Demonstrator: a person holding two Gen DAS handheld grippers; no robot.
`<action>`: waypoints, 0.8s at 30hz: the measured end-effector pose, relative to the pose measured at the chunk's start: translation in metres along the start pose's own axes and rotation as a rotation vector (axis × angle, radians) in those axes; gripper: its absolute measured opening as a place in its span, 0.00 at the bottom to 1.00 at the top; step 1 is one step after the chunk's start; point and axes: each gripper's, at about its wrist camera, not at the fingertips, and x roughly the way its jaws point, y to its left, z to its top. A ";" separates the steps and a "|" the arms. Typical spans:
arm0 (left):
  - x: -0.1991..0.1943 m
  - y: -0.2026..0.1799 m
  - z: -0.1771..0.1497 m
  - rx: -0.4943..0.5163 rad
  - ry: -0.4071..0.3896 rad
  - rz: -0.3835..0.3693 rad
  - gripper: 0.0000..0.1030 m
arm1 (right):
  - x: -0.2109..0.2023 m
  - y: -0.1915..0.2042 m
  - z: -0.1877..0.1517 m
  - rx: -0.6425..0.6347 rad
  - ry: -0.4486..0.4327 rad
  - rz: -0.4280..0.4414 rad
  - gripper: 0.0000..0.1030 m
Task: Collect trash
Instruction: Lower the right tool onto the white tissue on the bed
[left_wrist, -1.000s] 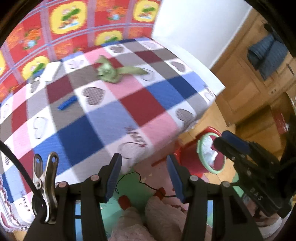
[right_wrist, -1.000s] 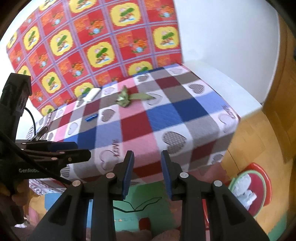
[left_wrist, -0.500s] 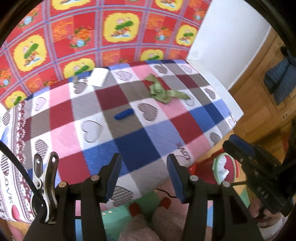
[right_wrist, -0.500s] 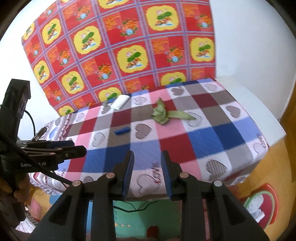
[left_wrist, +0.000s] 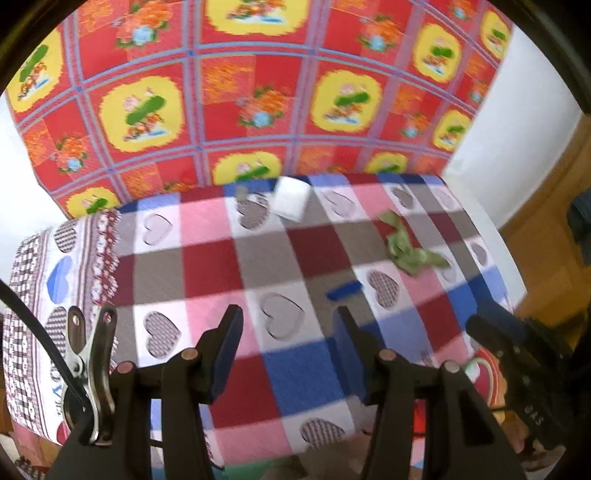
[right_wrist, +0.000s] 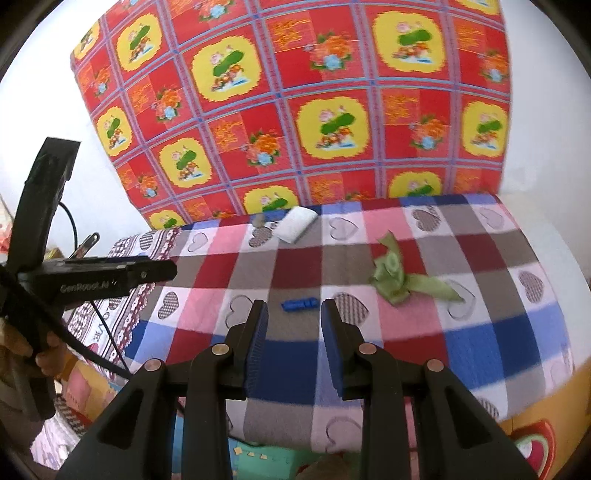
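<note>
Trash lies on the checked blanket (right_wrist: 461, 332): green ribbon (right_wrist: 395, 277) right, blue piece (right_wrist: 300, 304) nearer. My left gripper (left_wrist: 288, 347) and right gripper (right_wrist: 291, 332) hover apart, empty.

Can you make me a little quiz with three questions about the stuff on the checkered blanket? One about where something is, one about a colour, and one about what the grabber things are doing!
1. Where is the white packet?
A. at the far edge of the blanket, near the red flowery cloth
B. between the right gripper's fingers
C. on the floor

2. What colour is the crumpled ribbon?
A. yellow
B. green
C. black

3. What is the right gripper doing?
A. squeezing the ribbon
B. squeezing the small blue piece
C. holding nothing, fingers apart

Answers:
1. A: it lies by the blanket's far edge, just below the red cloth.
2. B: it shows light green on the pink and grey squares.
3. C: only blanket shows between its fingers; the small blue piece lies beyond them.
</note>
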 end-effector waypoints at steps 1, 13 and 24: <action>0.002 0.004 0.005 -0.012 -0.007 0.009 0.52 | 0.006 0.000 0.005 -0.009 0.002 0.011 0.30; 0.048 0.030 0.067 -0.122 -0.011 0.041 0.52 | 0.060 -0.007 0.068 -0.105 0.016 0.096 0.30; 0.126 0.031 0.112 -0.137 -0.001 0.059 0.43 | 0.117 -0.032 0.099 -0.089 0.050 0.164 0.30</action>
